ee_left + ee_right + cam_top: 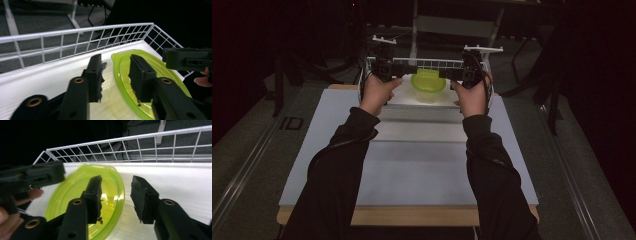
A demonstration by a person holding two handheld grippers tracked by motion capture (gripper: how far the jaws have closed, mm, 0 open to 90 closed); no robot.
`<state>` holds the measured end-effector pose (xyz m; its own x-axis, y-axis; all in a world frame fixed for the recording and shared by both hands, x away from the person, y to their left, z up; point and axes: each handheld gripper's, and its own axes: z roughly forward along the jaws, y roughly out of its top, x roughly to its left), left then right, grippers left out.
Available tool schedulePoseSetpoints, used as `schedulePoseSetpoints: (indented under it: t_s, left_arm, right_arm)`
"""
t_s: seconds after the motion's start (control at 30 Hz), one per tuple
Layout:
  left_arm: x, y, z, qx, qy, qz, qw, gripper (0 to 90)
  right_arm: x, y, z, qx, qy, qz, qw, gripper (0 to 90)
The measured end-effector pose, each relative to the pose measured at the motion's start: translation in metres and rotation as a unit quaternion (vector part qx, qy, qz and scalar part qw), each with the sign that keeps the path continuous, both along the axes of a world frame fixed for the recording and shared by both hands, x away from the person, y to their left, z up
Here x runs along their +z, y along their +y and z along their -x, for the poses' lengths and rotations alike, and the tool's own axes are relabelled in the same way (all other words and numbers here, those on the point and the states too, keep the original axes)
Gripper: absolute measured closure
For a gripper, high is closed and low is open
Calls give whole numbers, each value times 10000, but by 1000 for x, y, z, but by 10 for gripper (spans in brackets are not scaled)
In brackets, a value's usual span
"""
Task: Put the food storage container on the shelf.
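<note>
Item: translucent lime-green plastic lid (428, 81), rounded in outline with a raised rim and a shallow sunken centre; the plastic is glossy and lets the pale surface below show through as yellow. It sits on top of a clear, pale plastic tub (428, 95), visible beneath it in the high view.

Location: inside the white wire-grid basket (427, 63) at the far end of the table, toward the middle of the basket floor. The basket has low mesh walls on the far side and at both ends, and a smooth white liner floor (37, 80).

My left gripper (115, 75): black, two jaws, set wide apart. In the left gripper view the near rim of the green lid (140, 82) passes between the jaws, one jaw outside the rim over the white floor, the other over the lid's sunken centre. I cannot tell whether either pad touches the plastic. Nothing is clamped.

My right gripper (116, 197): black, two jaws, likewise spread wide. In the right gripper view one jaw stands over the lid (82, 195), the other beyond its rim over the white floor. No firm hold seen; contact not discernible.

Position of hands: in the high view my left hand (377, 92) and right hand (472, 97) hold the grippers at either side of the lid, jaws pointing inward toward each other.

Support: pale grey tabletop (412, 170) with a wooden front edge.
</note>
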<state>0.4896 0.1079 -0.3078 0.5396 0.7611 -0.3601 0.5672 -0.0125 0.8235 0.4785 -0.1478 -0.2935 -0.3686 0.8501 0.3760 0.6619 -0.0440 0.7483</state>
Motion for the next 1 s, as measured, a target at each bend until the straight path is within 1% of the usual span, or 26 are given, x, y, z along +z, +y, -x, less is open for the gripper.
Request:
schedulePoseSetpoints:
  t_s: [0.1,0.17,0.2,0.23,0.3,0.33,0.37,0.4,0.43,0.5,0.53,0.57,0.6,0.63,0.67,0.7,0.73,0.77,0.8,0.83,0.87,0.9,0.93,1.0]
  left_arm:
    - [5,4,9,-50,-41,65,10000,602]
    - [8,5,15,-111,-86,102,9998,595]
    - [9,5,20,-157,-122,124,9997,570]
    - [10,5,24,-216,-162,132,9995,561]
    - [12,5,31,-308,-222,159,9992,529]
    - [12,5,34,-338,-244,154,9990,515]
    - [13,4,38,-374,-273,166,9988,481]
    - [13,4,41,-395,-318,194,9985,477]
    - [13,4,45,-465,-336,242,9981,472]
    - [14,3,53,-497,-382,264,9977,388]
    - [13,3,56,-540,-385,306,9973,369]
    - [13,3,56,-540,-385,306,9973,341]
    - [13,4,63,-601,-454,347,9966,305]
    - [12,5,66,-713,-510,407,9953,253]
    - [11,6,70,-790,-590,413,9943,202]
    - [11,6,74,-801,-672,362,9939,194]
    - [10,6,78,-797,-809,329,9930,189]
    - [8,5,82,-789,-885,260,9926,170]
    - [8,5,82,-789,-885,260,9926,147]
    - [3,4,88,-805,-969,274,9917,125]
    - [3,4,88,-805,-969,274,9917,94]
    - [0,4,91,-859,-964,260,9913,55]
    - [-4,3,95,-941,-959,280,9905,18]
    - [-8,2,102,-943,-1015,232,9901,18]
  right_arm:
    - [3,-3,3,38,-51,29,10000,552]
    - [6,-4,6,92,-108,117,9998,512]
    - [7,-5,8,107,-148,175,9997,499]
    - [8,-6,10,133,-181,174,9996,490]
    - [11,-7,15,237,-207,156,9994,435]
    - [12,-7,18,296,-207,207,9991,425]
    - [13,-6,21,332,-234,331,9986,402]
    - [15,-6,24,347,-291,394,9982,394]
    - [16,-7,28,367,-353,397,9979,384]
    - [18,-8,33,482,-404,397,9972,334]
    - [19,-8,37,567,-447,387,9966,312]
    - [19,-8,37,567,-447,387,9966,312]
    - [18,-9,42,687,-504,324,9958,273]
    - [17,-9,44,691,-534,281,9958,272]
    - [16,-8,47,698,-559,288,9956,264]
    - [15,-8,49,756,-606,245,9950,246]
    - [13,-8,52,777,-647,224,9946,245]
    - [12,-7,55,790,-682,259,9942,240]
    - [10,-7,58,843,-713,227,9936,227]
    - [8,-7,60,839,-728,211,9936,224]
    - [6,-7,62,852,-742,225,9933,220]
    - [4,-6,64,899,-745,219,9929,212]
    - [3,-5,67,913,-774,274,9924,212]
    - [0,-5,72,969,-832,327,9913,205]
